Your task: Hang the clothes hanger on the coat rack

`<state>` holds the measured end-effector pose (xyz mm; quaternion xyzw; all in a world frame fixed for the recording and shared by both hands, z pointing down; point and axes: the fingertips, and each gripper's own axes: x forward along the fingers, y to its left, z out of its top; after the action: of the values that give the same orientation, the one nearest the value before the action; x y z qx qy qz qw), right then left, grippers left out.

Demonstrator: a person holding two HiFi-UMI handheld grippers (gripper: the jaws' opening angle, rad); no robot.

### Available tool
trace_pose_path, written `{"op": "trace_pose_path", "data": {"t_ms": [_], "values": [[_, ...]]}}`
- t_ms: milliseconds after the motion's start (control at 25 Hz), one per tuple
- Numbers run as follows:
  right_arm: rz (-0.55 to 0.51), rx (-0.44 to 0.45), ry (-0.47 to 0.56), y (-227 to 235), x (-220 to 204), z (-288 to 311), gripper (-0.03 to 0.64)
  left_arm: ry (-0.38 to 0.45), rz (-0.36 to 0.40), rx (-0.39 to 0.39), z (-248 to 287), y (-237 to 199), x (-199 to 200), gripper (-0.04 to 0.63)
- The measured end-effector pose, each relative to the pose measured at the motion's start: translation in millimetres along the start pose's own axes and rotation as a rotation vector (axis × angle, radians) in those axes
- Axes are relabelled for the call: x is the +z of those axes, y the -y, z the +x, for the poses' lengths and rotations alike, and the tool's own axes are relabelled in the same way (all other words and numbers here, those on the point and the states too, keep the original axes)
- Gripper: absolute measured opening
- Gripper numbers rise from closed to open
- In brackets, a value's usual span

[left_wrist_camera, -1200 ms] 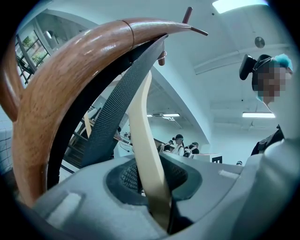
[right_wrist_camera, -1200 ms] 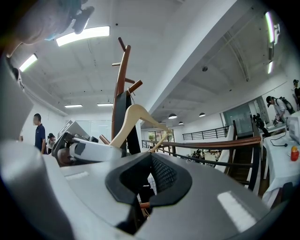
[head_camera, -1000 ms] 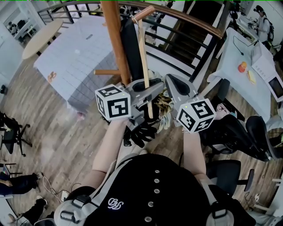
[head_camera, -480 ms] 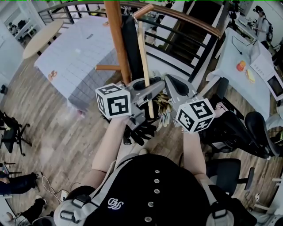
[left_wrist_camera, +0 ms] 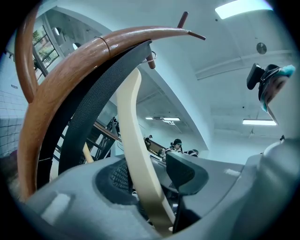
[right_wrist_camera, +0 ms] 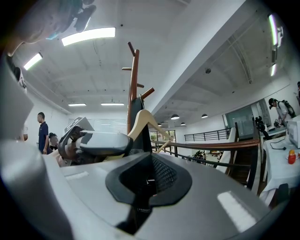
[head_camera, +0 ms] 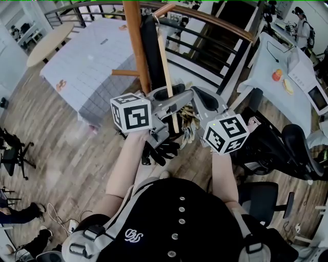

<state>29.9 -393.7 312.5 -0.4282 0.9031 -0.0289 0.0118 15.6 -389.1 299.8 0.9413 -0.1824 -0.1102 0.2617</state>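
We hold the left gripper (left_wrist_camera: pixel 151 190) clamped on one pale arm of the clothes hanger (left_wrist_camera: pixel 132 140), just beside the coat rack (head_camera: pixel 134 46) post. The hanger's hook lies close to an upper peg (head_camera: pixel 166 9) of the coat rack. A black strap (left_wrist_camera: pixel 93 101) hangs along the post. The right gripper (right_wrist_camera: pixel 146 183), jaws together and empty, hovers near the coat rack.

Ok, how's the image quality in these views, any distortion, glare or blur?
Head view: fisheye bows the handrail into an arc; lighting even, no glare. Left gripper view: the coat rack and clothes hanger bend heavily, a ceiling light blows out top right, corners vignette black. Right gripper view: ceiling light strip glares, yet the coat rack stands nearly straight near the centre.
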Motion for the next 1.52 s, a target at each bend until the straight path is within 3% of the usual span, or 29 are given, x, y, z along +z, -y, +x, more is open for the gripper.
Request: {"op": "trace_pose_path", "data": {"t_ms": [320, 680, 1040, 1520], "values": [[0.0, 0.003, -0.008, -5.0, -1.9, -13.2, -0.002, 0.022, -0.009, 0.01, -0.4, 6.7, 1.8, 0.244], [-0.004, -0.005, -0.014, -9.0, -4.4, -27.4, -0.002, 0.042, -0.023, 0.032, -0.7, 1.7, 4.4, 0.25], [-0.003, -0.017, -0.024, -14.9, -8.4, -28.9, -0.002, 0.103, 0.006, 0.117, -15.3, -15.0, 7.4, 0.276], [-0.004, -0.02, -0.028, -26.3, -10.7, -37.5, -0.002, 0.052, 0.255, 0.229, -38.1, 8.5, -6.5, 0.282]]}}
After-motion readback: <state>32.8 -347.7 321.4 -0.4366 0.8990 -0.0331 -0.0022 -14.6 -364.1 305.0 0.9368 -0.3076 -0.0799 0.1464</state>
